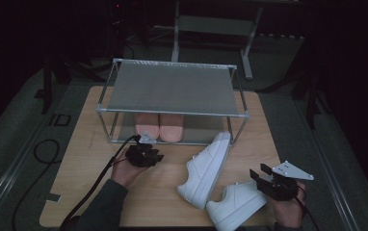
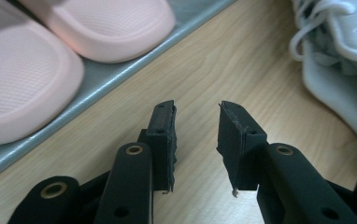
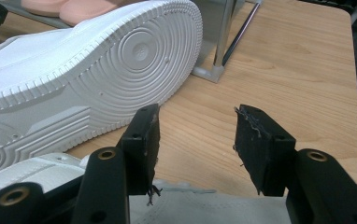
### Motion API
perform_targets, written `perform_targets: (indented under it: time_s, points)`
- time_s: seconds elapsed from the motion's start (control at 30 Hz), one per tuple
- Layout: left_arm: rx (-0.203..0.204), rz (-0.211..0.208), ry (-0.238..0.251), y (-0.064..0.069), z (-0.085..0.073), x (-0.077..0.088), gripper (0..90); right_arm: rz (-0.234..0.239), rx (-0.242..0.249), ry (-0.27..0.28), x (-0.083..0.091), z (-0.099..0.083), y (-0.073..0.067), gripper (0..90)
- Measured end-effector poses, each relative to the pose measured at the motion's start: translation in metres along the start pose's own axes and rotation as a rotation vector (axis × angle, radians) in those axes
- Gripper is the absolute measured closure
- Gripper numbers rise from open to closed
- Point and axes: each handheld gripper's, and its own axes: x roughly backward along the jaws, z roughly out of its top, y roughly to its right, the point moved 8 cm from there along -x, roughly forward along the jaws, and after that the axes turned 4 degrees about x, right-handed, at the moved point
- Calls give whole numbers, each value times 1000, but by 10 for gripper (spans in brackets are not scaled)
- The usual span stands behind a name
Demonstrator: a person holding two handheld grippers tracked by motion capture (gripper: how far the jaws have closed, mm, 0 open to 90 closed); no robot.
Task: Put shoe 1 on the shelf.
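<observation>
Sneakers: near one (image 1: 237, 204) just beside right gripper (image 1: 258, 175), toe toward rack (image 1: 172, 86); far one (image 1: 206, 168) on side, between grippers. Right jaws parted, empty. Left gripper (image 1: 152, 156) half open, empty, near slippers (image 1: 159, 127). Right hand nearer.

Dim lab-like room: wooden table (image 1: 100, 183), stand legs (image 1: 177, 45) behind, cables on floor (image 1: 42, 154).

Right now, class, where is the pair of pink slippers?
In the high view, the pair of pink slippers sits on the grey metal rack's lower shelf, just beyond the left tongs.
</observation>
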Motion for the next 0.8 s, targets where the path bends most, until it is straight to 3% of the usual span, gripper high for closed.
perform_targets:
  time_s: [0.53, 0.8]
  points:
    - [-11, -133, 8, 37, 1, -5, 696, 0, 0, 0, 0, 0, 0, 494]
    - [-21, -167, 13, 48, 1, -4, 715, 0, 1, 0, 0, 0, 0, 494]
